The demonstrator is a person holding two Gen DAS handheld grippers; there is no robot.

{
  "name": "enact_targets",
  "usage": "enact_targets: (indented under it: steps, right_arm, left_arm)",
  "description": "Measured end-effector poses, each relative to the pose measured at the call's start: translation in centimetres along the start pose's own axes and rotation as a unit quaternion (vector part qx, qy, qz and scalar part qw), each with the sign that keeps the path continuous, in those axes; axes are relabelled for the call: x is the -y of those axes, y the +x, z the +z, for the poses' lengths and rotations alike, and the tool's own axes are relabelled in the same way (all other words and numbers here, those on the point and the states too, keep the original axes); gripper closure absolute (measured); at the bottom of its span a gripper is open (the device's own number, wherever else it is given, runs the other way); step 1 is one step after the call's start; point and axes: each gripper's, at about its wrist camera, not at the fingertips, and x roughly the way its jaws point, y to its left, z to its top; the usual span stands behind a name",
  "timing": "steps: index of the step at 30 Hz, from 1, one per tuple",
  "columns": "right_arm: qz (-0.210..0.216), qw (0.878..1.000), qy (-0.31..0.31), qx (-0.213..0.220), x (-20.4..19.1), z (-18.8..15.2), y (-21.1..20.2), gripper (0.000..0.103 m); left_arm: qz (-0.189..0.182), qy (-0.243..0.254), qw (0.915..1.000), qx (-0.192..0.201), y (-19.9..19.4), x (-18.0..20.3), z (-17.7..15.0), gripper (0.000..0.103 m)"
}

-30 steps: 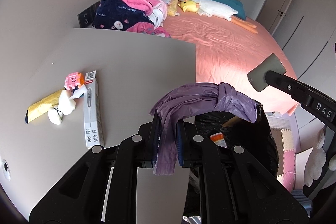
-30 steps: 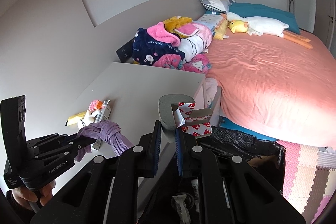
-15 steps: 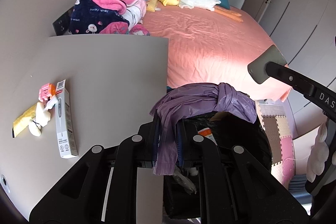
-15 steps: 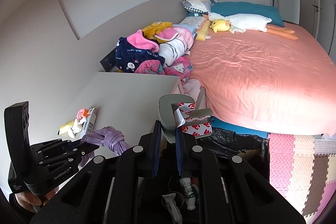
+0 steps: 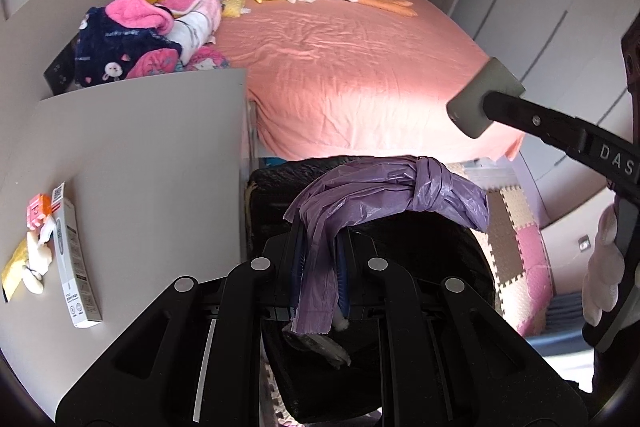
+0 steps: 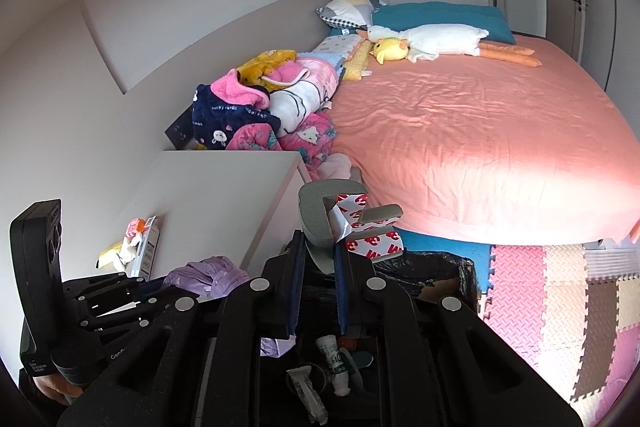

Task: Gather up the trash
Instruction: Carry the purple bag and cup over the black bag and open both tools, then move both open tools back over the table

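crinkled glossy purple plastic bag [image 5: 384,195]

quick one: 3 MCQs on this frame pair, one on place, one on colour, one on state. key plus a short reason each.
1. Where does the white box lie?
A. on the bed
B. on the grey tabletop
C. in the bin

2. What colour is the knotted plastic bag in the left gripper?
A. purple
B. green
C. yellow

3. What does the right gripper carry over the black-lined bin?
A. nothing
B. a grey foam piece with red-and-white backing paper
C. a plush duck

Key: 1 B, it rests on the tabletop near the left edge beside small toys. 2 A, purple film hangs between the jaws. 3 B, the foam piece sits between the jaws, which have just been opening.
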Motion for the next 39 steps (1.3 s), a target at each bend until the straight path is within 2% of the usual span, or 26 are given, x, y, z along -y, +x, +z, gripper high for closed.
enact_targets:
  steps: [1,2,3,5,8,15,25,39]
  right_arm:
    - [-0.007,1.0,0.001,0.002,0.2,0.0,-0.2,0.046]
    - [-0.018,1.0,0.0,0.006,0.4,-0.1,-0.6,0.032]
    - [-0.026,1.0,-0.002,0.014,0.5,-0.2,-1.0,0.022]
    - [-0.033,0.999,0.003,0.02,1.0,-0.3,-1.4,0.022]
    - [-0.038,0.999,0.021,0.022,2.0,-0.5,-1.5,0.022]
    - [-0.032,0.999,0.027,0.02,2.4,-0.9,-1.4,0.022]
    - [-0.017,1.0,0.01,0.01,0.6,-1.0,-0.5,0.022]
    - [0.02,0.999,-0.028,-0.017,-4.2,-1.1,2.2,0.022]
  left_arm:
    - [0.009,0.01,0.9999,-0.005,0.2,0.4,-0.1,0.04]
    - [0.033,0.02,0.9992,-0.006,0.3,0.8,-0.1,0.012]
    - [0.057,0.029,0.998,0.005,0.3,1.1,-0.2,0.007]
    - [0.071,0.045,0.9964,0.014,0.4,1.5,-0.3,0.006]
    - [0.062,0.036,0.9974,0.008,0.8,0.9,-0.1,0.006]
    - [0.067,0.023,0.9975,-0.002,0.9,0.3,-0.7,0.006]
    - [0.078,0.0,0.997,-0.003,-0.1,-1.0,-1.9,0.006]
    - [0.11,-0.052,0.9926,-0.006,-2.1,-5.1,-4.3,0.006]
